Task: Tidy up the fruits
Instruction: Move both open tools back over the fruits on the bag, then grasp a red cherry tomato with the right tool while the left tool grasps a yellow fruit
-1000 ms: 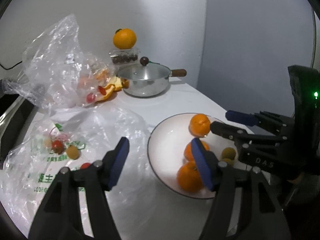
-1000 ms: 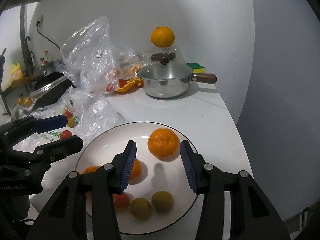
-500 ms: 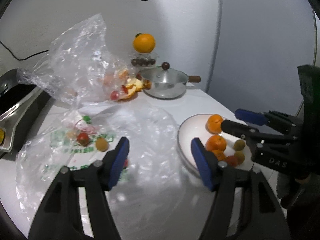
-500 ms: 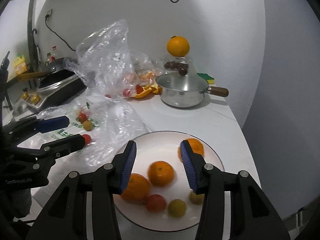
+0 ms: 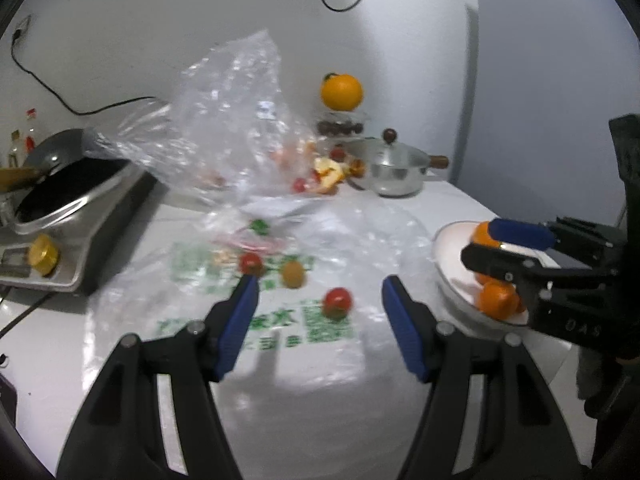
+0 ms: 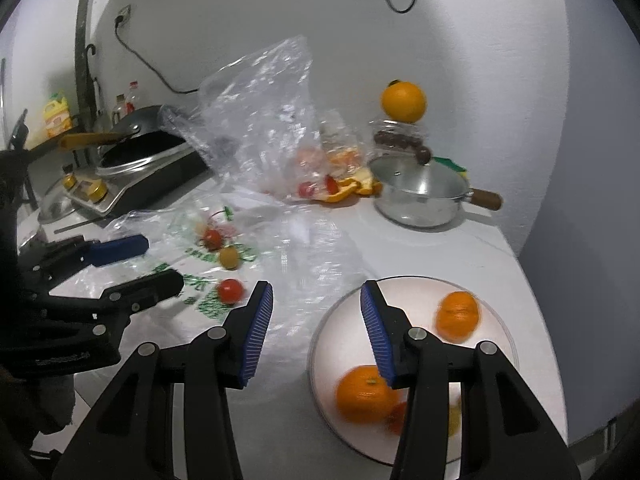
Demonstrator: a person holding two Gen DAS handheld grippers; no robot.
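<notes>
Now my left gripper (image 5: 316, 300) gapes empty just above a glossy round cherry tomato (image 5: 337, 301) on crinkled printed plastic bag (image 5: 280, 320). My right gripper (image 6: 316, 320), also unclenched and empty, hangs beside the smooth white plate (image 6: 420, 292) of dimpled tangerines (image 6: 366, 394).

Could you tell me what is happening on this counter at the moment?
A person is sorting fruit with two handheld grippers. Several oranges already sit on the white plate. The left gripper is open and empty, aimed at the printed plastic bag, where a red tomato, a second tomato and a small yellow-green fruit lie loose. The right gripper is also empty, beside the plate's edge.
</notes>
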